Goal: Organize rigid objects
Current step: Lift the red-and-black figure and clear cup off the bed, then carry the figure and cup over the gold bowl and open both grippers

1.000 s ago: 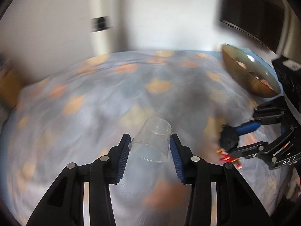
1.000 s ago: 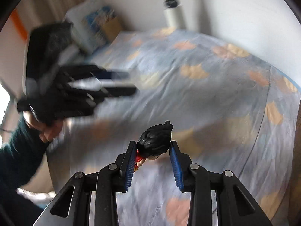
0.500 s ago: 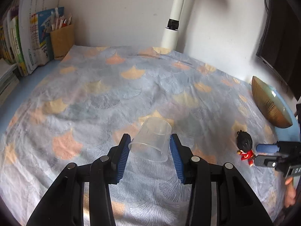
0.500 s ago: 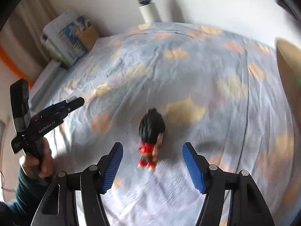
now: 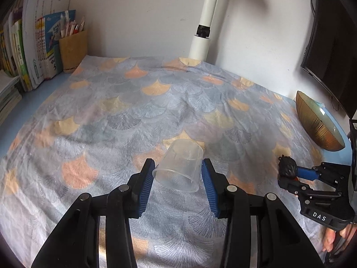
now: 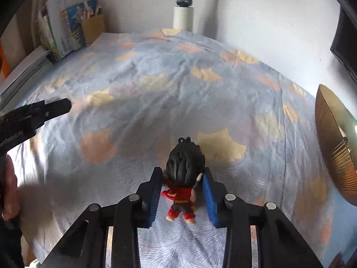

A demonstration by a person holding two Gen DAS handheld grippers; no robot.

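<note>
Pinched in the left tongs (image 5: 177,163): a clear plastic cup (image 5: 178,172), tilted, mouth toward the camera and base pointing away, lifted clear of the patterned cloth (image 5: 133,102) spread over the surface. Gripped by the blue pads on opposite sides of its wall, just behind the rim.

Probably very light, thin-walled and a little springy, and smooth enough to slip. Best held as now, across the widest part near the rim, with gentle pressure only. Harder squeezing risks bending the mouth oval or cracking the wall.

Closing in the right tongs (image 6: 181,173): a small toy figurine (image 6: 185,163) with black hair and red clothes. Pads against either side of its oversized head, body and legs trailing back between the fingers toward the camera. Resting on the cloth or just above it; cannot tell which.

Seemingly hard moulded plastic: light, stiff, not delicate apart from the small loop on top of the head. Rounded, glossy head, so liable to pivot or pop out under an off-centre squeeze. Soundest hold across the broadest part of the head or the torso, never the thin arms or legs.

Off at the right edge of the surface, well apart from both: a ribbed golden bowl (image 5: 319,125).
</note>
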